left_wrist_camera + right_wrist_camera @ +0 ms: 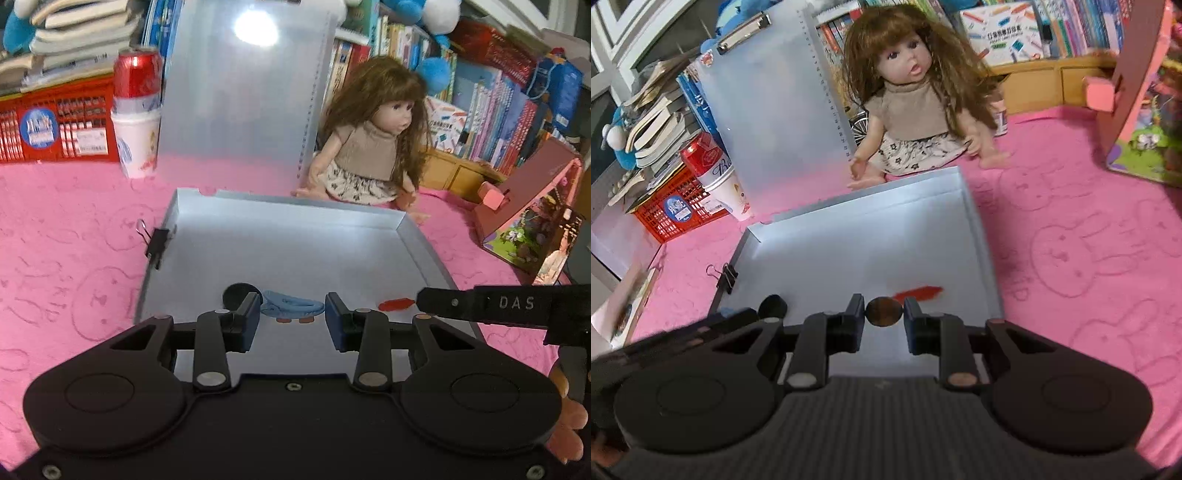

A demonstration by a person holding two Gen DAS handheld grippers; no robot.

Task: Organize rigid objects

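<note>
- The right gripper (pixel 884 314) holds a small round brown disc (pixel 884 312) between its two fingers; the pads press on both sides of it, so the gap is narrow, only as wide as the disc.
- This disc hangs above the floor of a shallow grey box (pixel 982 236) that lies open on the pink cloth (pixel 1089 240).
- The left gripper (pixel 293 314) has its fingers partly open — a moderate gap, with no pad touching anything that I can see.
- Through this gap one sees a light blue object (pixel 291 308) lying in the box; what kind of object it is I cannot tell.
- A dark round disc (pixel 236 293) lies on the box floor just beside the left finger (pixel 249 317) of the left gripper.
- A small red piece (pixel 918 292) lies on the box floor, close behind the held disc in the right wrist view.
- A black binder clip (pixel 158 243) sits on the left wall of the box.
- Behind the box sits a doll (pixel 912 99), and a translucent clipboard (pixel 768 110) stands upright beside it.
</note>
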